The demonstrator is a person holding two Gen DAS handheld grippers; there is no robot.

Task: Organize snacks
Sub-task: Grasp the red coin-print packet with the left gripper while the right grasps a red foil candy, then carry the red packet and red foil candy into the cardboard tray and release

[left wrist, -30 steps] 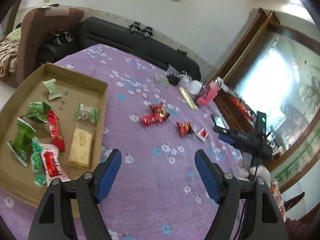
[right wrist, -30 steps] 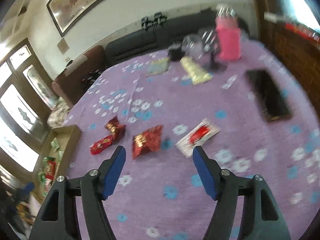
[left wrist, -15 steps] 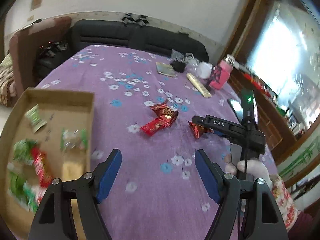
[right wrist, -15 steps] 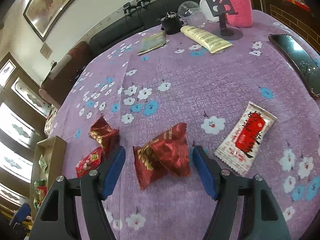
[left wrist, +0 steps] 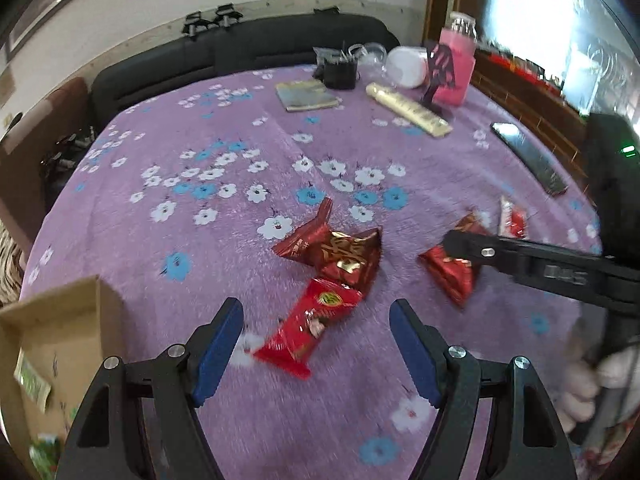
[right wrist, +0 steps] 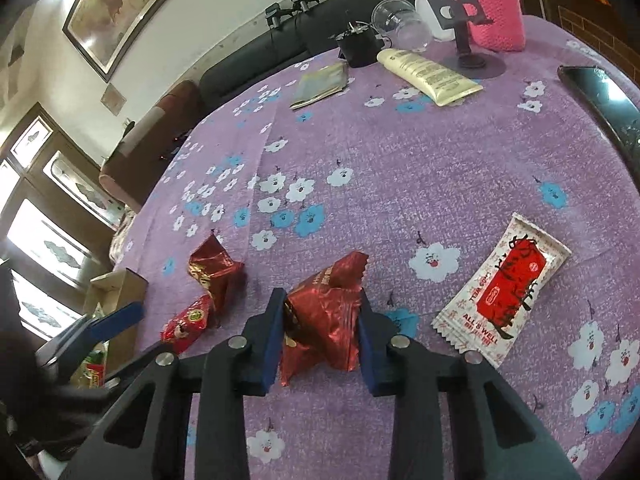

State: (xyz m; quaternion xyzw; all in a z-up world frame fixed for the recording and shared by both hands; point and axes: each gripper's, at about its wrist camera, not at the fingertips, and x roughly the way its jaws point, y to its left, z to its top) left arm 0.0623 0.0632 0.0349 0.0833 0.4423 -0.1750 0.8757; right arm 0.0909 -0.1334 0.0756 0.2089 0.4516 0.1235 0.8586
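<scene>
My right gripper (right wrist: 320, 316) is shut on a crinkled red foil snack (right wrist: 324, 320) that still rests on the purple floral tablecloth (right wrist: 400, 152); it also shows in the left wrist view (left wrist: 450, 270). My left gripper (left wrist: 316, 338) is open, its jaws either side of a long red snack packet (left wrist: 310, 326). A red and gold foil snack (left wrist: 340, 254) lies just beyond it. A white and red tea packet (right wrist: 504, 296) lies to the right. The cardboard box (left wrist: 60, 316) with green and red snacks sits at the left.
At the table's far side stand a pink bottle (left wrist: 458, 66), a black phone stand (right wrist: 460, 0), a cream tube (right wrist: 430, 76), a black cup (left wrist: 340, 72), a flat pouch (left wrist: 306, 94). A black phone (left wrist: 528, 156) lies right. A dark sofa (left wrist: 240, 48) runs behind.
My right gripper has closed on the crinkled red foil snack. My left gripper has swung away from the box and come down over the long red packet, still open.
</scene>
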